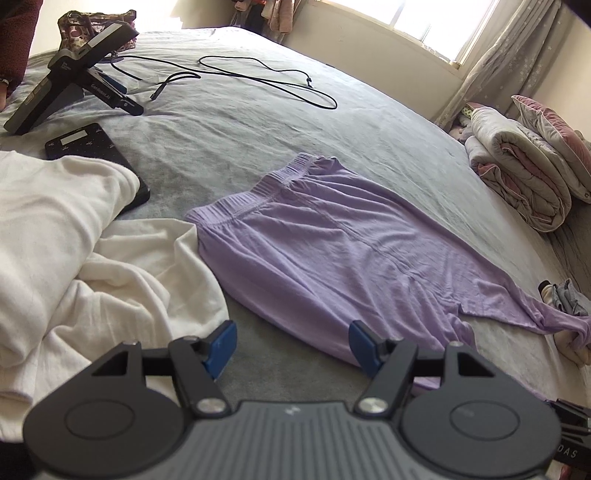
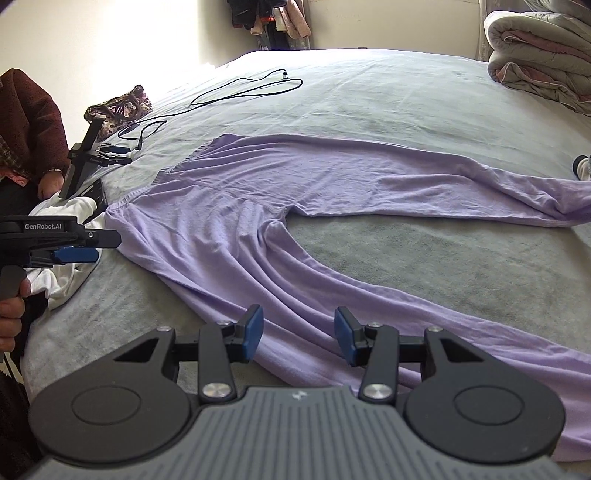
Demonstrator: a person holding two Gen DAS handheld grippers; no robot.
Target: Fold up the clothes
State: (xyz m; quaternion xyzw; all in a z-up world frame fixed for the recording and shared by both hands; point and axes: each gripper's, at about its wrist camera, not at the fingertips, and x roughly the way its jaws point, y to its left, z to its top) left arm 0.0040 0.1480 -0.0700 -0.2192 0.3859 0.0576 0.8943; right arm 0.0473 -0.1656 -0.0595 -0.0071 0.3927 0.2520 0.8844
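Observation:
Lilac trousers [image 2: 258, 206] lie spread flat on the grey bed, waistband at the far left, both legs running right; they also show in the left wrist view [image 1: 332, 251]. My right gripper [image 2: 298, 338] is open and empty, hovering over the near trouser leg. My left gripper [image 1: 291, 345] is open and empty, over the near edge of the trousers by the hip; it also shows from the side in the right wrist view [image 2: 74, 247]. A crumpled white garment [image 1: 74, 240] lies left of the trousers.
A black scale [image 1: 92, 147] lies partly under the white garment. A spare gripper on a stand [image 1: 74, 81], a black cable [image 1: 258, 81] and a patterned bag [image 1: 96, 26] lie at the far left. Folded quilts [image 1: 524, 162] sit at the right. A person sits at the left [image 2: 26, 125].

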